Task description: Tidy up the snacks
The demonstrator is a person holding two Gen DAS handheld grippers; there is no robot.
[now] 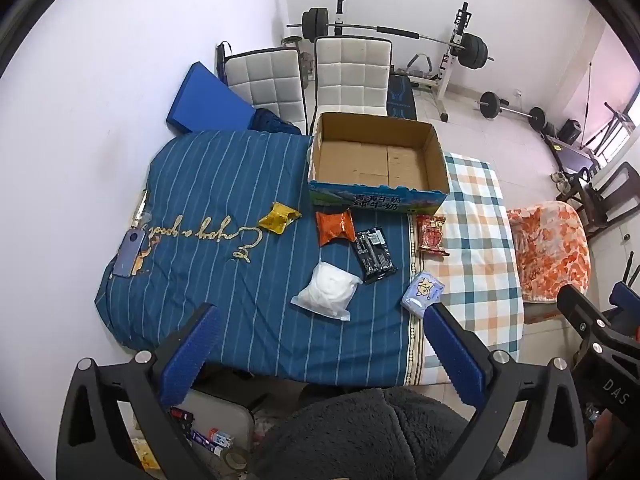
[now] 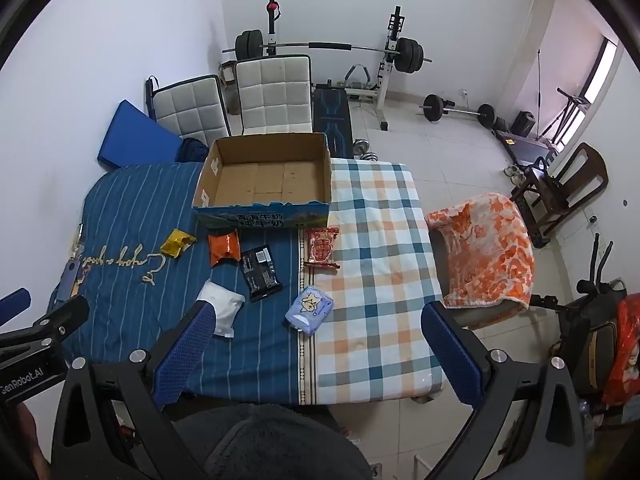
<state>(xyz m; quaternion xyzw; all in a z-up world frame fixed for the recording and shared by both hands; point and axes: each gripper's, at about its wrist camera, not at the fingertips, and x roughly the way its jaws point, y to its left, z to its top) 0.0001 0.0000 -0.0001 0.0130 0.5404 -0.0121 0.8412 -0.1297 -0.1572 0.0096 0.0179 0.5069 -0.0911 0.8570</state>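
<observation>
An empty cardboard box stands at the far side of the cloth-covered table. In front of it lie several snack packs: yellow, orange, black, red, white and pale blue. My left gripper is open above the table's near edge, short of the white pack. My right gripper hangs open too, with the pale blue pack beyond its fingers. Neither holds anything.
A phone lies at the table's left edge. Two white chairs stand behind the box, with a blue cushion against the wall. A chair draped with an orange blanket stands to the right. A barbell rack fills the back.
</observation>
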